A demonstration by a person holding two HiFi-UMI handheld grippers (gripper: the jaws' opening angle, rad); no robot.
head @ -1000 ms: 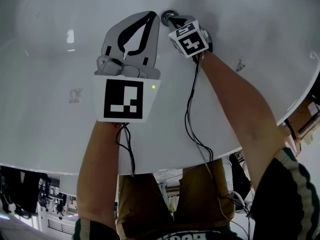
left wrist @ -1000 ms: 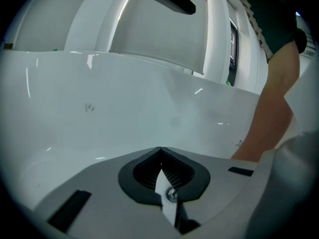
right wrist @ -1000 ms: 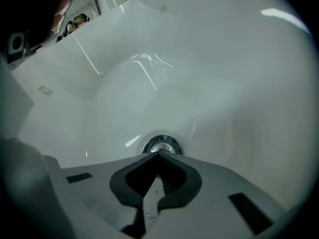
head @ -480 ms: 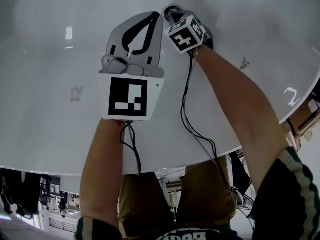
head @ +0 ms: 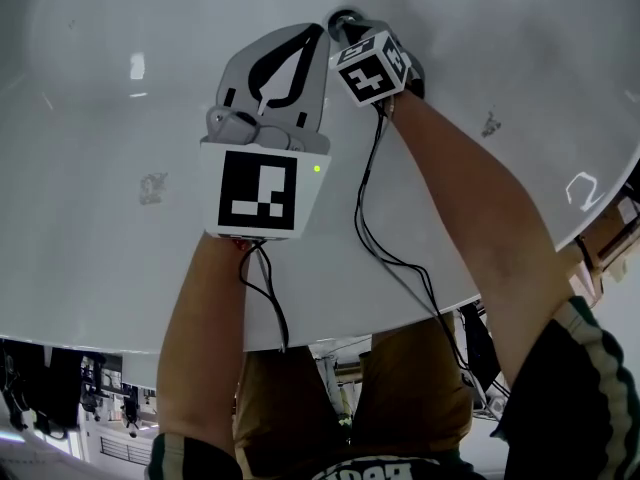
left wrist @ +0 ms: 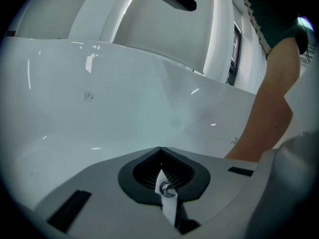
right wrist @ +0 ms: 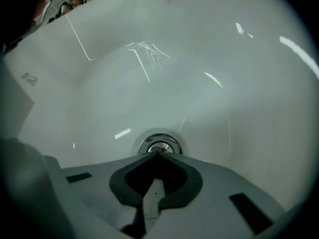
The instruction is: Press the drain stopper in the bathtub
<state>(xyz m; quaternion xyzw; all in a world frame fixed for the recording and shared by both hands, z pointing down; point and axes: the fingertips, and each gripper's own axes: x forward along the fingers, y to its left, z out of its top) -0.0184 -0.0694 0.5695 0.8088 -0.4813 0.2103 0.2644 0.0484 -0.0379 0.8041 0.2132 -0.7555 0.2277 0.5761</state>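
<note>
Nearest the camera, the person's forearms (head: 205,338) reach down into the white bathtub (head: 90,218). The left gripper (head: 318,31) hangs over the tub floor, jaws together with nothing between them, just beside the right one. The right gripper (right wrist: 157,154) points steeply down, its jaws likewise closed on nothing. Their joined tip sits at the near rim of the drain stopper (right wrist: 158,144); whether it touches cannot be told. The stopper is a round, shiny metal cap set in the tub floor, farthest from the person. It is judged rigid, smooth and probably slippery, likely sprung. It needs no grasp: push straight down on the cap's centre with the closed tip, since an off-centre push may skid onto the tub floor.
</note>
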